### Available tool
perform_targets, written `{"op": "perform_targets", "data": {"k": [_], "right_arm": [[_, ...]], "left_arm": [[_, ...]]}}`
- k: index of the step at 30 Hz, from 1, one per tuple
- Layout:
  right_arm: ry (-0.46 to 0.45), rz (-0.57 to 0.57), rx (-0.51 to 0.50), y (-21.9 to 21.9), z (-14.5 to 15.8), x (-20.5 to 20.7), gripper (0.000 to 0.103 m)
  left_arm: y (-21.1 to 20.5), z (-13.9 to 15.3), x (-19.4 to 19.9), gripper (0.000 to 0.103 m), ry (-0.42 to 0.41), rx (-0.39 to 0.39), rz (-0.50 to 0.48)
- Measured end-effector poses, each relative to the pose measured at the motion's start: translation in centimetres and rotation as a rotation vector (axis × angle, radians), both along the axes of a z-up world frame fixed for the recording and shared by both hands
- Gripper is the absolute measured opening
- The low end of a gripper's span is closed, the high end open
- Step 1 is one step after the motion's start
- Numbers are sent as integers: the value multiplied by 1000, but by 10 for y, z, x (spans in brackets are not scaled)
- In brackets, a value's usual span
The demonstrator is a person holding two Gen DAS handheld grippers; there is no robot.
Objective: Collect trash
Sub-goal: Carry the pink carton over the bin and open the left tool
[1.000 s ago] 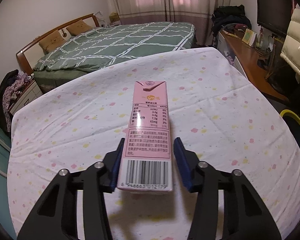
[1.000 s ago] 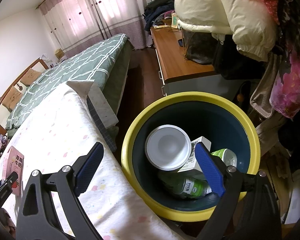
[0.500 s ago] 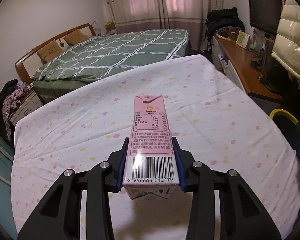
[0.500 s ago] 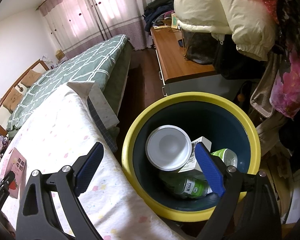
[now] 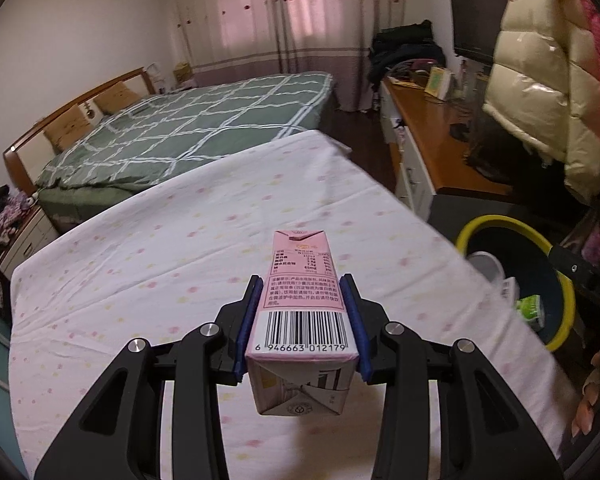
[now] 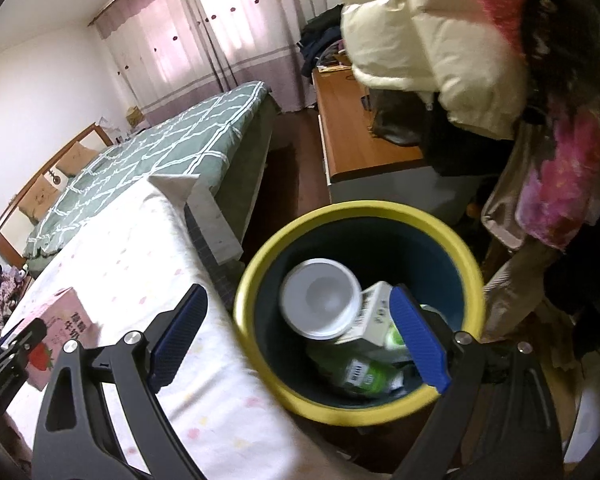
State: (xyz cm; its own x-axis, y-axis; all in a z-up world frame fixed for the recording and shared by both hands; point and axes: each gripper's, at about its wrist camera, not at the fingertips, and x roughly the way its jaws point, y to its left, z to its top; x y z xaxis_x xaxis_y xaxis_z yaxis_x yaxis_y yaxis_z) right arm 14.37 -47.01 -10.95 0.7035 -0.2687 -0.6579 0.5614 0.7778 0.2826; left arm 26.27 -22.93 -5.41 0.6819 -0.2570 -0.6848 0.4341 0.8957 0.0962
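Note:
My left gripper point(image 5: 302, 300) is shut on a pink milk carton point(image 5: 302, 312), its blue pads pressing both long sides, and holds it lifted above the spotted white sheet point(image 5: 180, 264). The same carton point(image 6: 62, 330) shows at the lower left of the right wrist view. The yellow-rimmed bin point(image 5: 516, 276) stands past the table's right edge. My right gripper point(image 6: 296, 332) hangs open over the bin point(image 6: 360, 404) with nothing between its fingers. Inside lie a white round lid point(image 6: 320, 304), a white carton point(image 6: 374, 320) and a green-labelled bottle point(image 6: 360, 374).
A green checked bed point(image 5: 188, 136) lies beyond the table. A wooden desk point(image 5: 432, 144) with a dark monitor point(image 5: 480, 36) runs along the right. A cream puffy coat point(image 6: 432, 36) and pink clothes point(image 6: 556, 184) hang right above the bin. A hand point(image 5: 592, 400) shows at the right edge.
My left gripper closed on the carton and lifted it off the sheet, carrying it toward the right so the bin came into its view. The right gripper shifted slightly over the bin.

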Motion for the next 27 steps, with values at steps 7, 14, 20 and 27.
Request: {"op": "perform_targets", "data": {"k": [7,14,20,27], "right_arm": [[-21,-46,-12,-29,8,-38,88],[5,-93,-8,-61,-1,-66,88],[21,-116,-15,-77,-6,-82,88],[27,-139,-17,-91,-8,-97,88]], "left_arm": [[-50,11,-25,39,-5,-16,-88],[-119,14,-46,39,14,-30,-202],[-174,-3,-55,39,67,-22,-270],[-222,-29,-59,39,149,1,-324]]}}
